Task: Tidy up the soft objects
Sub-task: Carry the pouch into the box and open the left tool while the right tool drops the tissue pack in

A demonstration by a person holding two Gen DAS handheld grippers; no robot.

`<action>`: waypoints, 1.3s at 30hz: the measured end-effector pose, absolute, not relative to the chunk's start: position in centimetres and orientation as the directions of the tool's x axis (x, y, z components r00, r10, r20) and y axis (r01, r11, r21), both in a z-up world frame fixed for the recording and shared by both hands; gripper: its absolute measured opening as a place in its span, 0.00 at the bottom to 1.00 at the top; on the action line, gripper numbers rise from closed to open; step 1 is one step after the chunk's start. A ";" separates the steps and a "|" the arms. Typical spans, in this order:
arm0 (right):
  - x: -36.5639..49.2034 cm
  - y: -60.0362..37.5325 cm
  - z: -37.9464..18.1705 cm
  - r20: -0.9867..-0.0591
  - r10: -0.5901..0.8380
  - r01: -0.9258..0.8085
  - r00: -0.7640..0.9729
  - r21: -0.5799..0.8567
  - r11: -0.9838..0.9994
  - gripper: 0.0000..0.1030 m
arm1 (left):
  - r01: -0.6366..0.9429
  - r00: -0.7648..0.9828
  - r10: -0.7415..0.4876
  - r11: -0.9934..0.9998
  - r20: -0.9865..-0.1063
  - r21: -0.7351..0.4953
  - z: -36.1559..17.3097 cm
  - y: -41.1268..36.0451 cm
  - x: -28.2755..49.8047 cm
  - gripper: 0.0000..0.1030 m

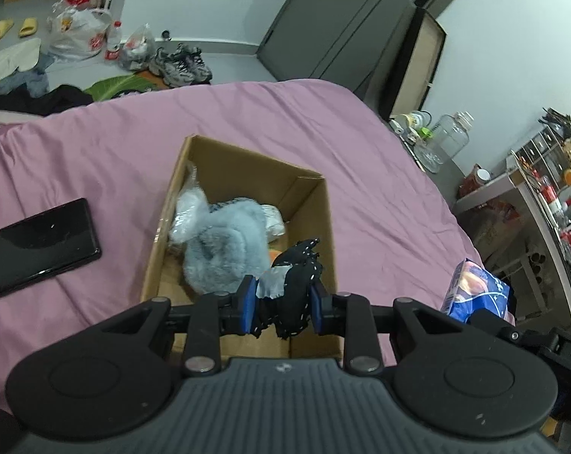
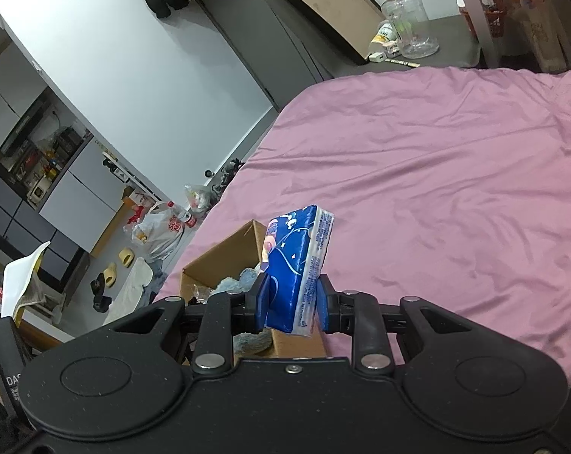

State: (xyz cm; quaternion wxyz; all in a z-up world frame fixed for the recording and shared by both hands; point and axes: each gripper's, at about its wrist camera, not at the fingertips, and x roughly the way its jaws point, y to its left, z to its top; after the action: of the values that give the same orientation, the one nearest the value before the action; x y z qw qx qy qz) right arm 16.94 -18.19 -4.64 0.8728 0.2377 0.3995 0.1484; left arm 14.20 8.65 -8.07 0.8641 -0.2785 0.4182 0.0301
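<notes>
Left gripper (image 1: 284, 302) clamping black cloth (image 1: 298, 287) over cardboard box (image 1: 325, 227); right gripper (image 2: 292, 302) pinching blue tissue pack (image 2: 298, 265) beside it.

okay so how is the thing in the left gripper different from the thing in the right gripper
The left gripper pinches a limp black cloth item with white stitching; the right gripper pinches a firm, blocky blue tissue pack. The cloth droops crumpled over the cardboard box; the pack stands upright beside it. Both are held clear of the bed.

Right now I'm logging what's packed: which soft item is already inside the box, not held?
The fluffy grey-blue plush in the cardboard box. The black sock and blue tissue pack are each clamped in a gripper.
</notes>
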 end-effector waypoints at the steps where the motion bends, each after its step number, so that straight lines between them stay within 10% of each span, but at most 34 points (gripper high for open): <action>1: 17.0 -17.9 -4.8 -0.629 0.451 -0.070 0.633 0.534 0.843 0.25 | -0.292 0.643 -0.185 0.837 -0.743 -0.462 -8.3 8.9 14.3 0.27; 16: 18.4 -12.3 -5.9 -0.636 0.533 -0.154 0.558 0.552 0.819 0.25 | -0.397 0.590 -0.098 0.829 -0.801 -0.394 -9.4 10.3 14.7 0.33; 22: 18.7 -11.1 -6.3 -0.640 0.567 -0.189 0.518 0.561 0.806 0.30 | -0.388 0.607 -0.053 0.851 -0.793 -0.354 -8.6 9.9 14.7 0.54; 30: 18.4 -12.7 -5.3 -0.631 0.570 -0.165 0.526 0.582 0.797 0.31 | -0.370 0.602 -0.062 0.862 -0.796 -0.346 -7.4 9.0 14.8 0.59; 39: 16.6 -16.8 -2.9 -0.627 0.506 -0.139 0.593 0.539 0.831 0.58 | -0.295 0.621 -0.062 0.905 -0.781 -0.307 -4.6 5.5 13.7 0.87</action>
State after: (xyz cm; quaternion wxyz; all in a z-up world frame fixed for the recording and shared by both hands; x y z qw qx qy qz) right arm 16.61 -16.81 -2.89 0.8642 0.2232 0.4106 0.1864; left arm 13.69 5.51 -4.60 0.8761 -0.2075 0.4302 0.0663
